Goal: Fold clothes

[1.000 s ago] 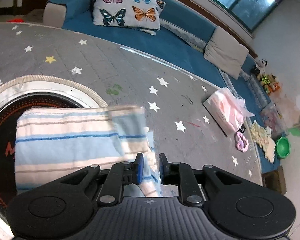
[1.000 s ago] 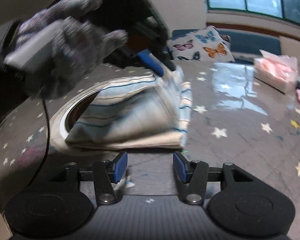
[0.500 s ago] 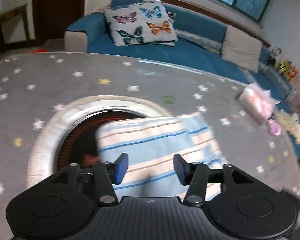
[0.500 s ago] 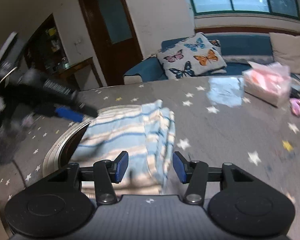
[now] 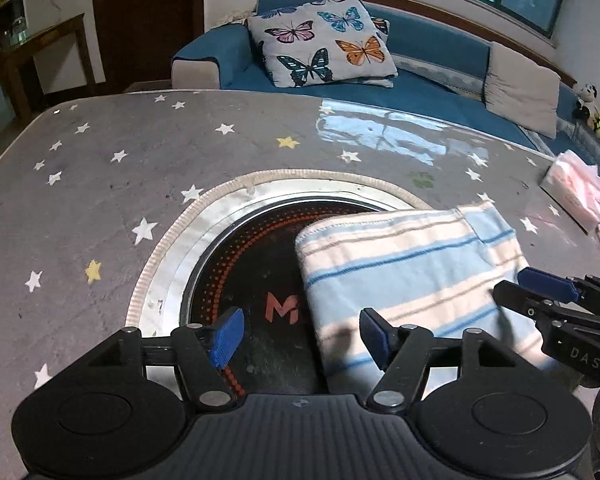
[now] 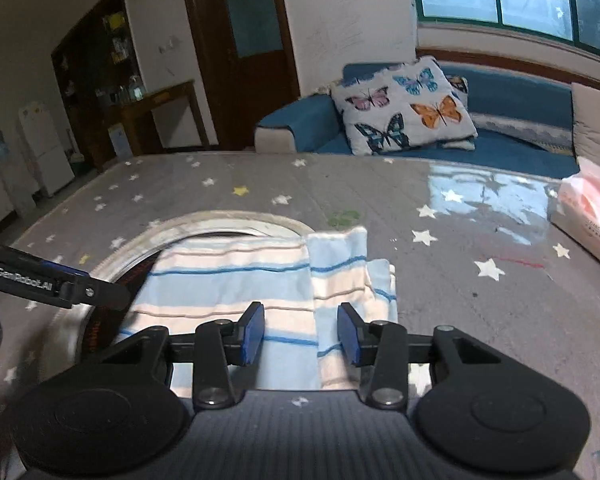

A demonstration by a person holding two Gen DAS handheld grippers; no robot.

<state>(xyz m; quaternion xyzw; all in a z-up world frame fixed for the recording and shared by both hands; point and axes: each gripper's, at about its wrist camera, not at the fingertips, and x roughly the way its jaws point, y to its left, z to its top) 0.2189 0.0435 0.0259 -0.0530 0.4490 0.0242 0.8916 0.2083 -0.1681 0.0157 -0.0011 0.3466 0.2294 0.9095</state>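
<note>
A folded cloth with blue, white and beige stripes lies on the grey star-patterned table, partly over a round black burner. It also shows in the right wrist view. My left gripper is open and empty above the cloth's near left edge. My right gripper is open and empty over the cloth's near edge. The right gripper's fingers show at the right of the left wrist view, over the cloth's right side. The left gripper's finger shows at the left of the right wrist view.
A pink tissue pack lies at the table's right edge, also in the right wrist view. A blue sofa with a butterfly pillow stands behind the table. A pale ring surrounds the burner.
My left gripper let go of the cloth, opened and drew back. The cloth now lies flat and folded. My right gripper moved closer over its near edge.
</note>
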